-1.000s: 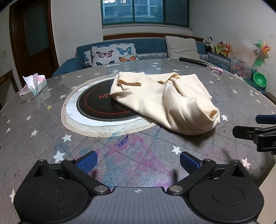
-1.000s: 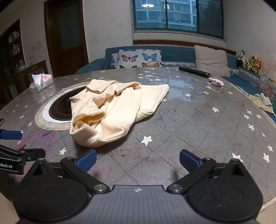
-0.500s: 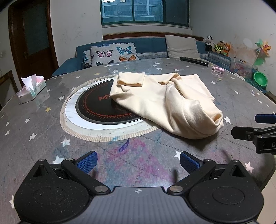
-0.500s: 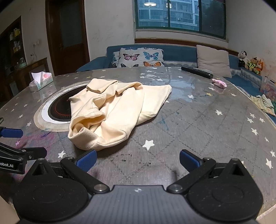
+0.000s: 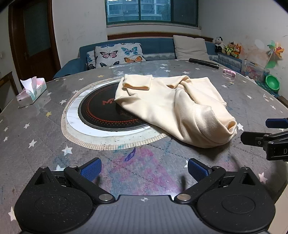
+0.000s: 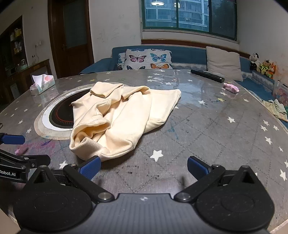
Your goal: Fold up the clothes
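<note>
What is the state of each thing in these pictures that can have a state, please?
cream garment: crumpled in a heap, not folded, partly over the cooktop.
left tongs: open, holding nothing, short of the garment.
right tongs: open, holding nothing, one fingertip at the garment's near edge.
tissue box: open, a tissue sticking out.
built-in cooktop: partly covered.
door: closed.

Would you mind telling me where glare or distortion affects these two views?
Left wrist view: fisheye bends the table edge; glare streaks the far tabletop; the garment stays sharp. Right wrist view: a ceiling lamp mirrors in the window, sheen sits near the remote, corners go black.
</note>
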The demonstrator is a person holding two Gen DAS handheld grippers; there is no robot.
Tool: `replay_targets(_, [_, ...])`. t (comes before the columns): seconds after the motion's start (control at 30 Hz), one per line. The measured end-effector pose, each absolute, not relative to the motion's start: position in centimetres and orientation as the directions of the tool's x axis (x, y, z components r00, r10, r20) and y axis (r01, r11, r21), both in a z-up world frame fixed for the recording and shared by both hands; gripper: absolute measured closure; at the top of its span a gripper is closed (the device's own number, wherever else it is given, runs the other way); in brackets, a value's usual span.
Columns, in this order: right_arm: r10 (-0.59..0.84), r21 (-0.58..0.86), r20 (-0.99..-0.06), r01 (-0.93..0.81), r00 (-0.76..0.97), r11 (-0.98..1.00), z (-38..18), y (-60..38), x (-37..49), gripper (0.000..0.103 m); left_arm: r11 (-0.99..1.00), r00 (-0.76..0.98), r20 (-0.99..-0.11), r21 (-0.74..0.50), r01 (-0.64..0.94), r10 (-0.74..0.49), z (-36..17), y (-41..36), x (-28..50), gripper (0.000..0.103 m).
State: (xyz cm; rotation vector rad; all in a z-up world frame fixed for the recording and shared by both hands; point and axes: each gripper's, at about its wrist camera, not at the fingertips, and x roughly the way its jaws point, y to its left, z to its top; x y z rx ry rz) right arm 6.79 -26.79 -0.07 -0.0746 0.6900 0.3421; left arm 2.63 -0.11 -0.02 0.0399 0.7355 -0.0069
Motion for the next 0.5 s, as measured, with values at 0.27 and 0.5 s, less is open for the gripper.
replay_targets(0.27, [0.281, 0.031, -0.635, -0.339, 0.72, 0.94, 0.2, -26.7, 7.3, 0.0, 0.999, 0.753, -0.658, 0.04, 0.01, 0.019, 0.7, 0.3, 3.4, 0.0])
replay_targets(0.5, [0.273, 0.01, -0.628, -0.343, 0.729, 0.939, 0.8, -26.7, 8.6, 0.0, 0.999, 0.776, -0.631, 0.021, 0.024, -0.005, 2.6, 0.2, 5.4, 0.001])
